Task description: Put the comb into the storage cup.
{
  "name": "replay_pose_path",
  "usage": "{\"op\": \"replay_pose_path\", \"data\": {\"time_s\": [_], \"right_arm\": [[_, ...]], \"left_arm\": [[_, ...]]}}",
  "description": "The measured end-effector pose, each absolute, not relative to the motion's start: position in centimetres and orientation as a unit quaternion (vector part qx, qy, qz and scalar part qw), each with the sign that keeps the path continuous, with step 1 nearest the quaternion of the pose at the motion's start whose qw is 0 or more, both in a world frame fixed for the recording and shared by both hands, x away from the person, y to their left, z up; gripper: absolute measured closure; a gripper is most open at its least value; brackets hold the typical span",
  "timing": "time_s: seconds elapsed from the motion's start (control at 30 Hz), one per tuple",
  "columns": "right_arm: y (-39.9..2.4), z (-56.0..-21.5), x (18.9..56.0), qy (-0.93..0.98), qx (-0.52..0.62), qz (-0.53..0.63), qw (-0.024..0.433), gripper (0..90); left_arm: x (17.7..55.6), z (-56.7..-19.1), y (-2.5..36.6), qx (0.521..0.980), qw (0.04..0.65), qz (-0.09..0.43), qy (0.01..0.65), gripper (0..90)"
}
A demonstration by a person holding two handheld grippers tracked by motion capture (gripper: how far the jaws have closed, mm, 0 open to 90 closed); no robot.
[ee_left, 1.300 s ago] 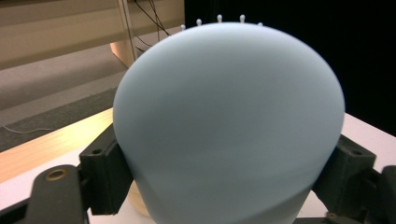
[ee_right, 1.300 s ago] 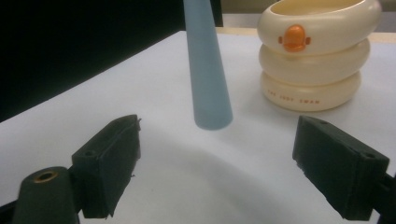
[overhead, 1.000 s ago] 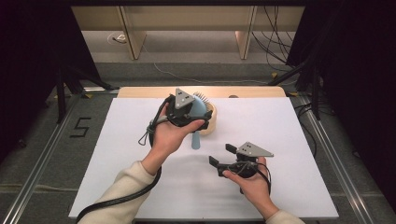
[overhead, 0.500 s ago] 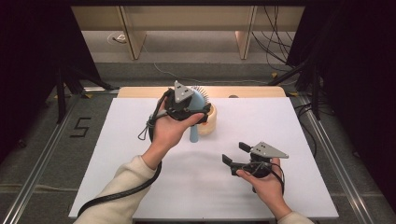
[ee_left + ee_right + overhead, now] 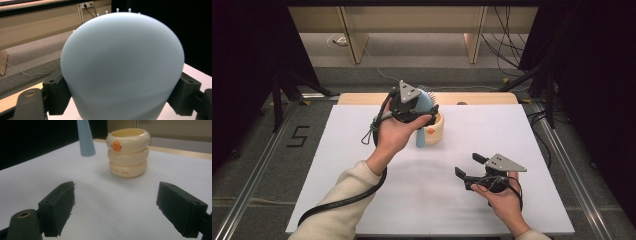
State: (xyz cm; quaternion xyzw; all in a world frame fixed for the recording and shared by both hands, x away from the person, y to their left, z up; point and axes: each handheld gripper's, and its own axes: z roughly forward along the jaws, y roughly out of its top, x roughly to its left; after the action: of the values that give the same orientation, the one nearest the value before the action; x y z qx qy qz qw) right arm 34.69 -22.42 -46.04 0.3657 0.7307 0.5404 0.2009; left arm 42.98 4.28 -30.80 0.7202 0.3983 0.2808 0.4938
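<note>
My left gripper (image 5: 422, 106) is shut on the round head of a light-blue hairbrush (image 5: 419, 135). The head (image 5: 122, 65) sits between both black pads, with white bristle tips at its top edge. Its tapered handle (image 5: 85, 141) points down beside a cream ringed cup (image 5: 435, 131) with an orange beak mark (image 5: 116, 145); I cannot tell whether the handle touches the table. My right gripper (image 5: 470, 166) is low over the front right of the white board. In the right gripper view it (image 5: 122, 210) stands open and holds nothing, facing the cup (image 5: 128, 152).
The white board (image 5: 362, 165) covers the table, with a wooden strip (image 5: 482, 98) along its far edge. Metal rails run down both sides. Cables (image 5: 507, 45) and shelf legs stand on the floor behind. A black cable (image 5: 342, 200) trails from the left gripper along the sleeve.
My right gripper has moved right, away from the cup and brush. My left gripper, still holding the brush, has shifted only slightly.
</note>
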Motion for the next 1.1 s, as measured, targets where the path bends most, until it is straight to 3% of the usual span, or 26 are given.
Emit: {"op": "replay_pose_path", "data": {"time_s": [1.1], "right_arm": [[-24.1,-46.0,34.0,0.735,0.357,0.541,0.198,16.8]], "left_arm": [[44.5,-29.2,4.6,0.707,0.492,0.301,0.41,19.0]]}}
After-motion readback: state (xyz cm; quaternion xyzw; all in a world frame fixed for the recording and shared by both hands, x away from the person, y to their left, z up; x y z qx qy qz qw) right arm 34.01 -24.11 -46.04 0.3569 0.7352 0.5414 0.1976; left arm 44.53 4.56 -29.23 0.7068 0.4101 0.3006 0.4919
